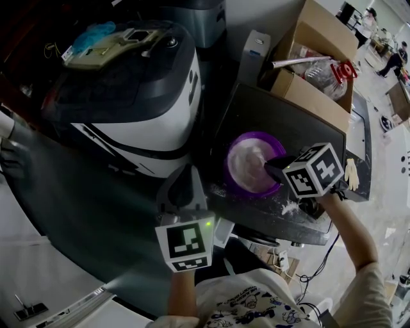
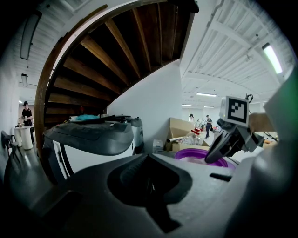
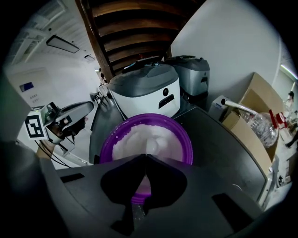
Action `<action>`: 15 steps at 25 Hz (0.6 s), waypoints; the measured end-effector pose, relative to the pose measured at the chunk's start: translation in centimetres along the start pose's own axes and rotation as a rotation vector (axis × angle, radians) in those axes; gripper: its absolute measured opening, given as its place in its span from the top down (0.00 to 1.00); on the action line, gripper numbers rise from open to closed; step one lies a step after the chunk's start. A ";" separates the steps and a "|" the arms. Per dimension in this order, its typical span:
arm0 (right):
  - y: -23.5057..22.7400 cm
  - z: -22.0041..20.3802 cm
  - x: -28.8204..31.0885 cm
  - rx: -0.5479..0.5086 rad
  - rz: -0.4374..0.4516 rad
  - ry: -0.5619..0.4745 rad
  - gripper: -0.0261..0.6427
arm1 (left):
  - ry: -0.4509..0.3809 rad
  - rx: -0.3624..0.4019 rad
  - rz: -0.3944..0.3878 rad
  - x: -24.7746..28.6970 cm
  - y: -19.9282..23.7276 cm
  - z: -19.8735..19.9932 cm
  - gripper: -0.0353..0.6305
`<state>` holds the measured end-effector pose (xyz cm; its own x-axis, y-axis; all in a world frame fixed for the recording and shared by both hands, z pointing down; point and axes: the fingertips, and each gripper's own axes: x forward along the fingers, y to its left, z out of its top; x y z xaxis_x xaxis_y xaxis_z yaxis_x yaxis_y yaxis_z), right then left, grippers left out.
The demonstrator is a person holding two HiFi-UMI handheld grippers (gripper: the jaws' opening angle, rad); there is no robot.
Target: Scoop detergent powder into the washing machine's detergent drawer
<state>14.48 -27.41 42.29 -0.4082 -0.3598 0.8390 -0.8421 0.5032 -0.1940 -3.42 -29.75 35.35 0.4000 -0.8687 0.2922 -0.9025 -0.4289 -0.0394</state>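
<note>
A purple bowl [image 1: 238, 186] of white detergent powder [image 3: 139, 137] stands on a black table [image 1: 301, 128]. My right gripper [image 1: 272, 168] reaches into the bowl with its jaws closed. A small pale scoop [image 3: 151, 148] lies in the powder just past its tips, and its handle seems to be held. My left gripper [image 1: 186, 172] hovers left of the bowl, shut with nothing in it, and points towards the white and grey washing machine [image 1: 128, 96]. The left gripper view shows that machine [image 2: 88, 137] ahead and the right gripper [image 2: 219, 151] dipping into the bowl [image 2: 191, 155]. No detergent drawer is visible.
Some powder [image 1: 289, 207] is spilled on the table near its front edge. An open cardboard box [image 1: 314, 57] with clutter stands behind the table, with a small white box [image 1: 255, 54] beside it. A second grey appliance [image 1: 198, 19] sits behind the washing machine.
</note>
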 end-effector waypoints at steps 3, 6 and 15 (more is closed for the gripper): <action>0.2 -0.1 0.1 0.029 0.029 0.000 0.93 | -0.002 0.002 0.002 0.0 0.1 0.1 0.94; 0.5 0.1 0.2 0.059 0.054 -0.007 0.93 | -0.003 0.001 0.004 0.0 0.2 0.1 0.94; 0.3 0.3 -0.1 0.149 0.085 -0.061 0.93 | -0.003 0.004 0.007 0.1 0.0 0.1 0.94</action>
<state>14.18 -27.48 42.00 -0.4972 -0.3698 0.7849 -0.8446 0.4135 -0.3402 -3.38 -29.84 35.23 0.3946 -0.8722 0.2890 -0.9045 -0.4242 -0.0452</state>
